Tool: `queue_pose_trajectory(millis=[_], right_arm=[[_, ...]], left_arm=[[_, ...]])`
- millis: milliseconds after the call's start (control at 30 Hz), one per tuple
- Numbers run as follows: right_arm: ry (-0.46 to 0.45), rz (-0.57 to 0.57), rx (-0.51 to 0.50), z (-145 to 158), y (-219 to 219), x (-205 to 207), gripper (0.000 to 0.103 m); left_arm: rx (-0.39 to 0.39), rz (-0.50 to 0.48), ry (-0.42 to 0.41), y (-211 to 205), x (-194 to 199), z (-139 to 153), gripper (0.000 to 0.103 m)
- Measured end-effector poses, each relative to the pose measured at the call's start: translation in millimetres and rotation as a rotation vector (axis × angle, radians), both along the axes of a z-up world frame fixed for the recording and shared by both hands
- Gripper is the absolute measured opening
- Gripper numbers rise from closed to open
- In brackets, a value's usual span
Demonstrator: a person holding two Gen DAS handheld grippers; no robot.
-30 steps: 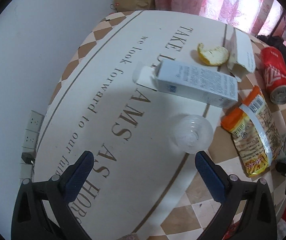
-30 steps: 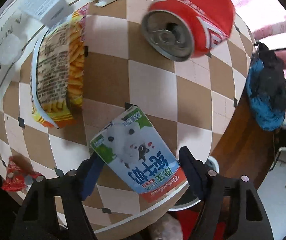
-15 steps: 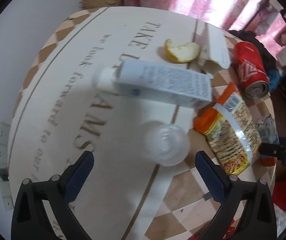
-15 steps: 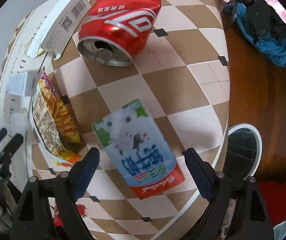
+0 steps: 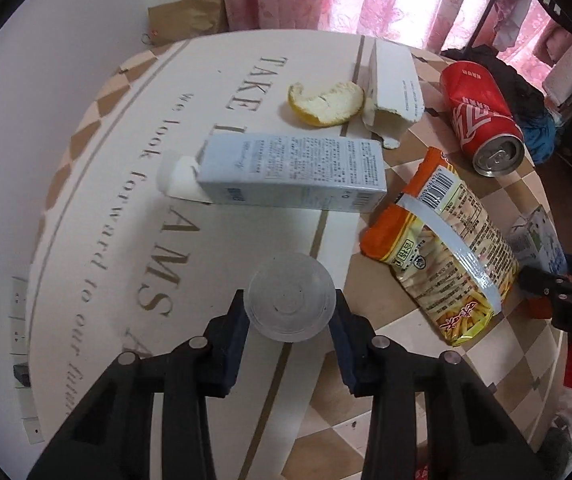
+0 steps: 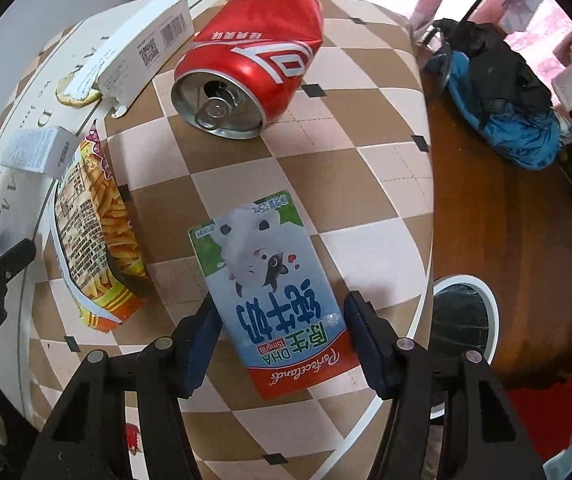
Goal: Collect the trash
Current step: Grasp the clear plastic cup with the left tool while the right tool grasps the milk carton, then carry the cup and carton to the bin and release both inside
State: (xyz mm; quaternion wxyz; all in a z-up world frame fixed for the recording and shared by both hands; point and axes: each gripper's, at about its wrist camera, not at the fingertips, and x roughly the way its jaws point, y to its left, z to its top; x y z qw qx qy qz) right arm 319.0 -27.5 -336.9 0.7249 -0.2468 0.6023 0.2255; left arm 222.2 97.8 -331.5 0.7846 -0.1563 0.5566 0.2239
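A small clear plastic cup point(image 5: 290, 306) stands on the round table point(image 5: 97, 208) between the fingers of my left gripper point(image 5: 290, 320). Its jaws are closing, and both blue pads touch the cup's sides. A blue and white milk carton point(image 6: 269, 272) lies flat near the table's edge. My right gripper point(image 6: 283, 320) points down over its lower half, jaws closing, with the pads against its long edges. Left of the carton lies an orange snack bag point(image 6: 97, 232), and beyond it a dented red can point(image 6: 253, 60).
A long pale blue box point(image 5: 294, 172), a piece of orange peel point(image 5: 326, 104) and a torn white box point(image 5: 392, 80) lie further back. A white-rimmed bin point(image 6: 466, 312) stands below the table's edge. Blue and black clothes point(image 6: 502, 92) lie on a wooden surface to the right.
My left gripper has moved up to the cup and its wide jaws have closed around it. My right gripper has rolled and its jaws have narrowed onto the carton.
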Motion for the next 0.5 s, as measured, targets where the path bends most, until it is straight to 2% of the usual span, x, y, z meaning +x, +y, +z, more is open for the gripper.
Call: queue_pose_trajectory(millis=[167, 333, 500], right_arm=[[-0.018, -0.049, 0.048, 2.3, -13.5, -2.1, 0.062], [-0.039, -0.097, 0.148, 26.0, -26.7, -15.8, 0.062], [-0.058, -0.162, 0.275, 60.6, -50.5, -27.3, 0.062]], left_arm=[[0.046, 0.013, -0.017, -7.5, -11.0, 16.4, 0.036], [0.086, 0.016, -0.059, -13.3, -19.8, 42.8, 0.036], [0.118, -0.004, -0.134, -30.7, -25.3, 85.7, 0.036]])
